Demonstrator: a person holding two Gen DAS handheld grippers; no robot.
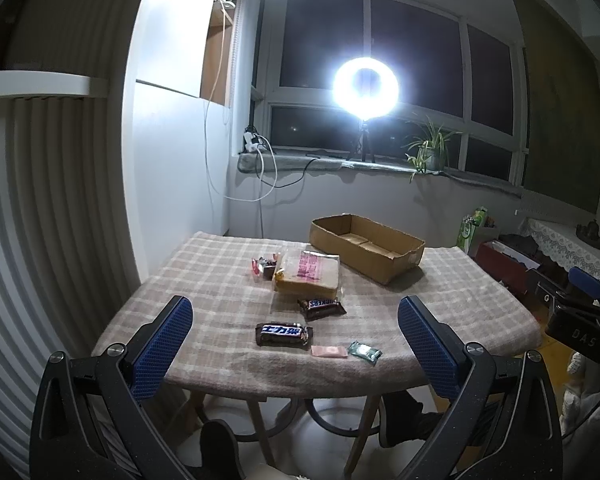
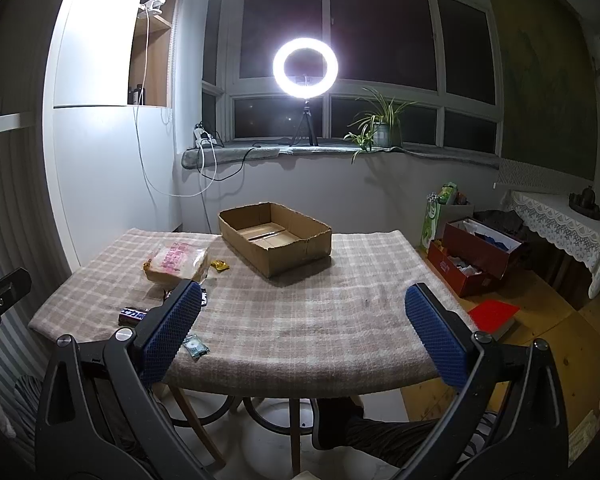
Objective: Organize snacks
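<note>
Your left gripper (image 1: 296,344) and right gripper (image 2: 302,328) gape wide, holding nothing (both short of the plaid table (image 2: 320,320)); snack bars (image 1: 284,334) lie at twelve o'clock, cardboard box (image 2: 276,236) beyond, ring light (image 2: 305,68) behind.

The left gripper (image 1: 296,328), its blue-padded jaws spread wide and empty, hangs before a checked-cloth table (image 1: 204,280) bearing two Snickers bars (image 1: 284,335), a bagged bread loaf (image 1: 307,272), small sweets (image 1: 364,352) and an open cardboard box (image 1: 366,249).
</note>
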